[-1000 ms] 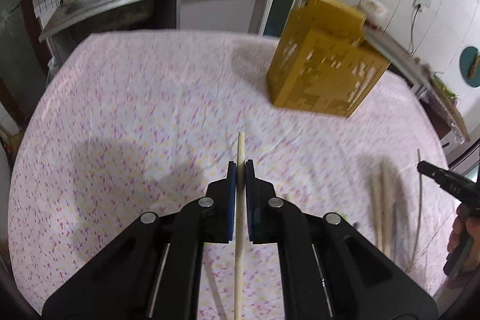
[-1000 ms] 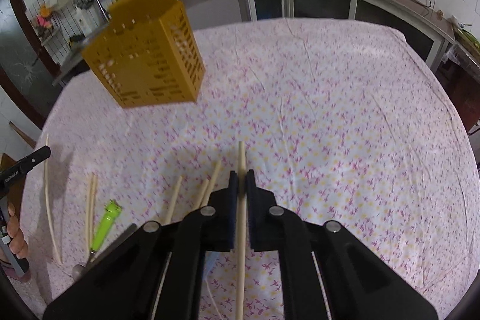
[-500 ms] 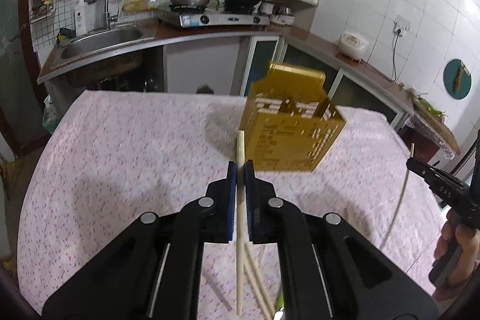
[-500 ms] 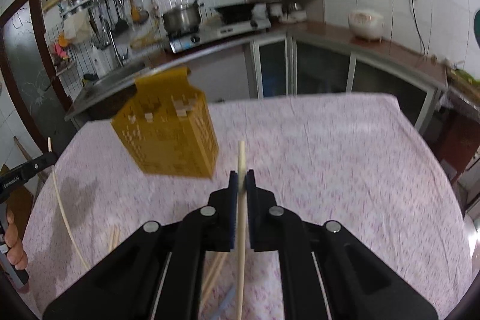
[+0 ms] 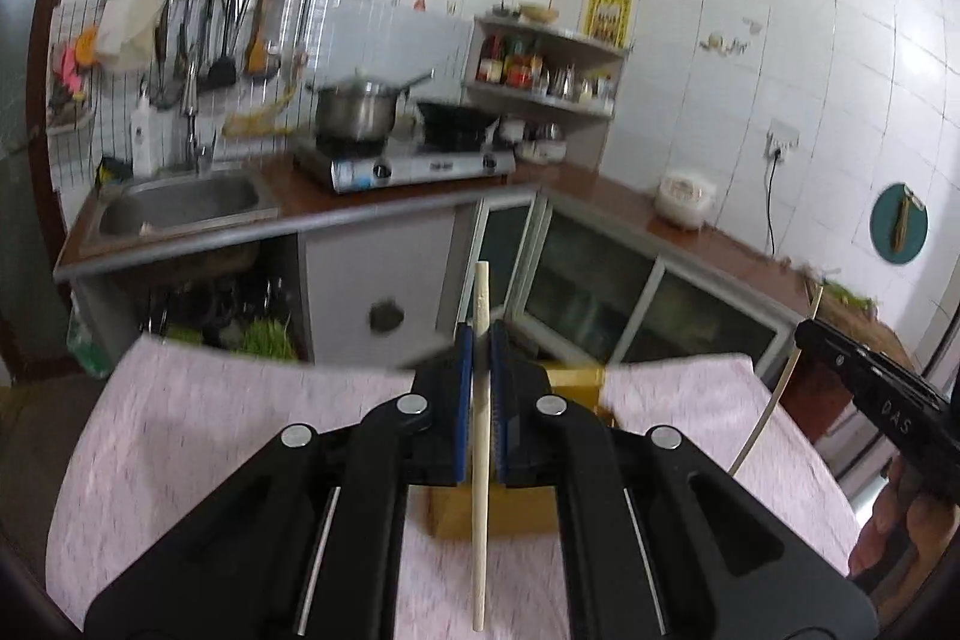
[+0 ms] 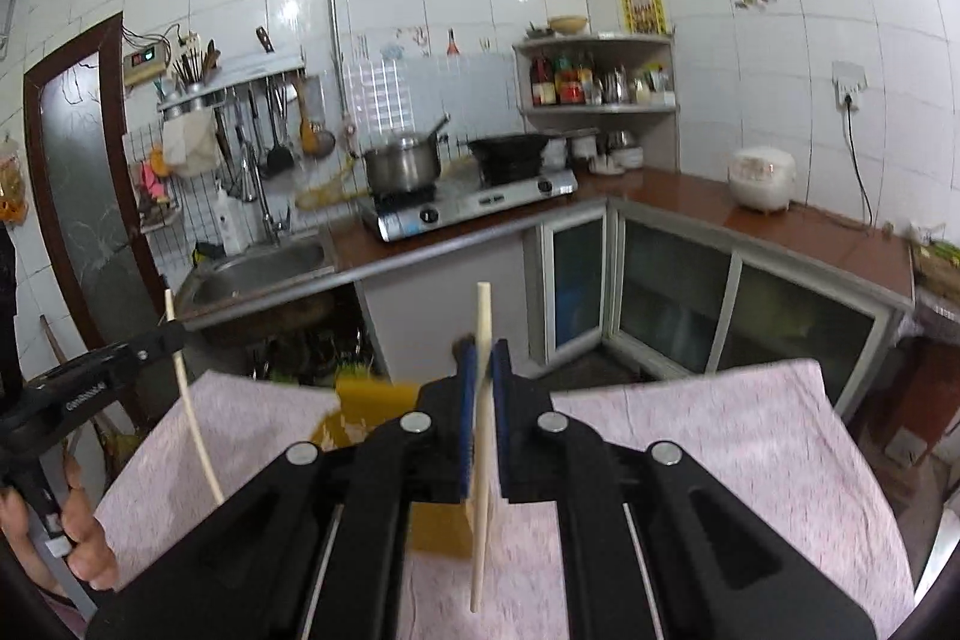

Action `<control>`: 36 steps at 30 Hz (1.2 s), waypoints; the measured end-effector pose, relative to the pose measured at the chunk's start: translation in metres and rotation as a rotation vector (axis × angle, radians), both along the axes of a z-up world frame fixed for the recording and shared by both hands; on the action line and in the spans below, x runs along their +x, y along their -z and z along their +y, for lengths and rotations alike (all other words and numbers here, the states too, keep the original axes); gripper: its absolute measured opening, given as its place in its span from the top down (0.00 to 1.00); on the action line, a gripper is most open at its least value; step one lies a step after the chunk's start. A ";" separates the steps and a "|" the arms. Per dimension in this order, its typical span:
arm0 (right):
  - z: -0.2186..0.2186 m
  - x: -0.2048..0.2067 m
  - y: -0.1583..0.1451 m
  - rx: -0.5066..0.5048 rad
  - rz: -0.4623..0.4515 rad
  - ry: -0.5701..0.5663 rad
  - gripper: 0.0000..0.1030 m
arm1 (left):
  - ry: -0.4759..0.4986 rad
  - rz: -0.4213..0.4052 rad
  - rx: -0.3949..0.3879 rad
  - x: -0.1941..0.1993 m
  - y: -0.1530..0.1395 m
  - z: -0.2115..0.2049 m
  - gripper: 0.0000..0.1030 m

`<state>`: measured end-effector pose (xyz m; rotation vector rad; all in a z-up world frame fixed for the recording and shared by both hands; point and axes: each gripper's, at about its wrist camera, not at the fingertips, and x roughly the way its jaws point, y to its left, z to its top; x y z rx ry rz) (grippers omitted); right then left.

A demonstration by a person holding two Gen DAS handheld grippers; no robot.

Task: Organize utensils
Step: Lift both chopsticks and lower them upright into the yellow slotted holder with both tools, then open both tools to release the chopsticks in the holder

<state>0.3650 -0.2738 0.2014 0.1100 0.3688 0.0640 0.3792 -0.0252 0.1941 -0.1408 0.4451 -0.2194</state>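
A: Left gripper [image 5: 478, 340]: jaws pinched onto one pale chopstick [image 5: 480, 490], stick upright between the blue pads. Right gripper [image 6: 480, 358]: same, clamped on a second chopstick [image 6: 480, 460].

B: Holder?

A: Yellow utensil basket [image 6: 372, 403] stands on the pink-clothed table [image 6: 750, 436], below and ahead of both tools, mostly hidden behind the fingers.

B: Step?

A: Carry phase, I judge; both sticks held above the cloth. Next: tip each stick's lower end over the basket mouth, lower, then release.
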 end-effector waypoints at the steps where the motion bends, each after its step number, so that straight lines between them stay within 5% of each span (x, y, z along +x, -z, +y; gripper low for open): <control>1: 0.001 0.004 -0.004 0.001 -0.009 -0.001 0.94 | -0.008 -0.022 -0.004 0.009 -0.006 -0.003 0.96; 12: 0.010 0.070 -0.022 0.032 -0.057 -0.003 0.94 | -0.028 -0.132 0.022 0.078 -0.021 -0.032 0.96; 25: 0.027 0.106 0.084 0.002 0.066 -0.056 0.94 | 0.015 -0.003 0.024 0.097 0.071 -0.027 0.96; 31: 0.030 0.106 0.102 0.001 0.131 -0.103 0.93 | -0.004 0.063 0.020 0.091 0.091 -0.017 0.95; 34: 0.031 0.097 0.097 -0.013 0.134 -0.101 0.89 | -0.013 0.077 0.023 0.082 0.090 -0.013 0.80; 36: 0.028 0.088 0.093 0.002 0.138 -0.100 0.65 | -0.014 0.079 0.015 0.074 0.086 -0.010 0.62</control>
